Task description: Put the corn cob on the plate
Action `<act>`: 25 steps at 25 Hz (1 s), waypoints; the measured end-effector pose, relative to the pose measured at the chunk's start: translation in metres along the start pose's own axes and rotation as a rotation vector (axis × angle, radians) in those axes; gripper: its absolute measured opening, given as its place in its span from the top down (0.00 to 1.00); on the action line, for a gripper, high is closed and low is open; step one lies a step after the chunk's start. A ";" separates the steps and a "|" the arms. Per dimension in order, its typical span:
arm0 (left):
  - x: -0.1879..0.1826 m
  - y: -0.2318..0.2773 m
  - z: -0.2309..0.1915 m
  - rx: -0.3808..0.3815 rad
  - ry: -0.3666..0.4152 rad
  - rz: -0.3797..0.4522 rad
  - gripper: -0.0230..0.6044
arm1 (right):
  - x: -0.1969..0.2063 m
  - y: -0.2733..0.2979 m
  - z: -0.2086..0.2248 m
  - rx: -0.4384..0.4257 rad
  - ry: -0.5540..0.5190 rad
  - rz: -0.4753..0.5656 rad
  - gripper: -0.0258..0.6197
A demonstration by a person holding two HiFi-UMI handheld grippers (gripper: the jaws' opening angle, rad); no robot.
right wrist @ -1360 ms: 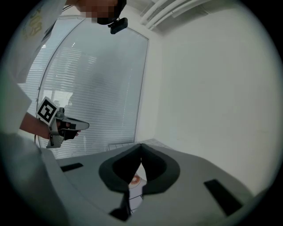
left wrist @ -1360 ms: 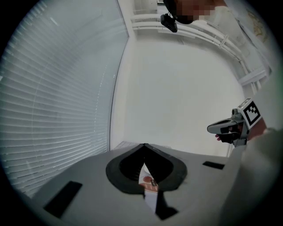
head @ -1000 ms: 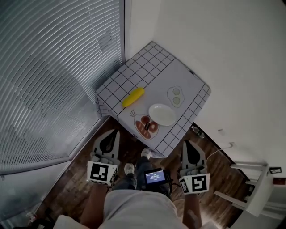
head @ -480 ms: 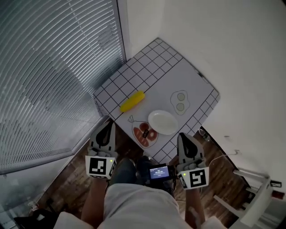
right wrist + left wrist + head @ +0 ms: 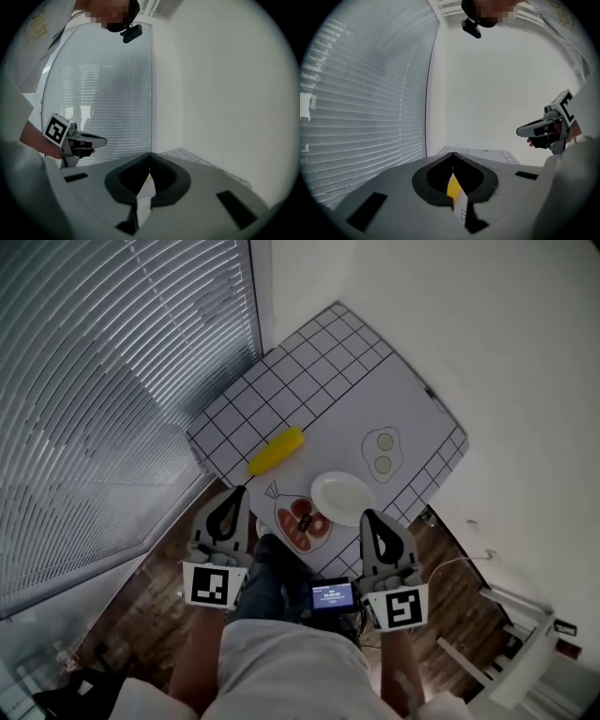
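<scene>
**Head view.** The corn cob (image 5: 277, 451) lies on its side on the gridded bench (image 5: 319, 381), toward the edge by the blinds (image 5: 112, 381). It is well apart from the white plate (image 5: 343, 498), which sits close to the near edge. Both claws hang short of the bench, over the wooden floor (image 5: 150, 615). The left claw (image 5: 238, 493) is just off the near corner with its nose toward the cob, and the right claw (image 5: 367, 517) is just below the plate.

The step in hand looks like the approach, and the left claw is the better placed for it. It should spread wide before it arrives and close across the cob's middle, square to its length. A round, tapered cob gripped near an end is likely to pivot or roll. The carry to the plate is short, and a low set-down would keep the cob from rolling off.

**Left gripper view.** The jaws are pressed together with nothing held. A sliver of yellow shows through the notch below the tips, so the cob lies ahead and roughly in line. The claw tilts slightly down toward the bench top.

**Right gripper view.** These jaws are also together and empty. They aim a little downward over the bench toward the white wall (image 5: 225, 93). The left claw, with a hand on it, shows alongside at the left.
</scene>
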State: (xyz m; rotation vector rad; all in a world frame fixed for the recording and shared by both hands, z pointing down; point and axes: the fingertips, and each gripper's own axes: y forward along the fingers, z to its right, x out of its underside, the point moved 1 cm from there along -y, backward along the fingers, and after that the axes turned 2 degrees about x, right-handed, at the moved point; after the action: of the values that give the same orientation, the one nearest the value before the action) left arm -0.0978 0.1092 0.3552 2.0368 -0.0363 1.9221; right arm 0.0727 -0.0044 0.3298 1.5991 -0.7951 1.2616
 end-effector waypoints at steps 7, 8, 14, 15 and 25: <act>0.025 0.021 -0.017 0.056 -0.026 -0.060 0.95 | 0.020 0.040 -0.012 -0.036 -0.013 -0.091 0.95; 0.029 0.024 -0.018 0.067 -0.038 -0.065 0.95 | 0.023 0.045 -0.013 -0.035 -0.014 -0.101 0.95; 0.052 0.037 -0.022 0.117 -0.046 -0.101 0.95 | 0.032 0.065 -0.019 -0.020 0.001 -0.118 0.95; 0.053 0.039 -0.021 0.124 -0.037 -0.109 0.95 | 0.033 0.067 -0.020 -0.013 -0.009 -0.117 0.95; 0.085 0.058 -0.020 0.189 0.078 -0.211 0.95 | 0.057 0.105 -0.032 -0.021 0.052 -0.221 0.94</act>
State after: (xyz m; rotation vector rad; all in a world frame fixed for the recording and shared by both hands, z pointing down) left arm -0.1241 0.0774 0.4521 1.9866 0.3781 1.9306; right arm -0.0175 -0.0102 0.4142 1.5833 -0.5802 1.1274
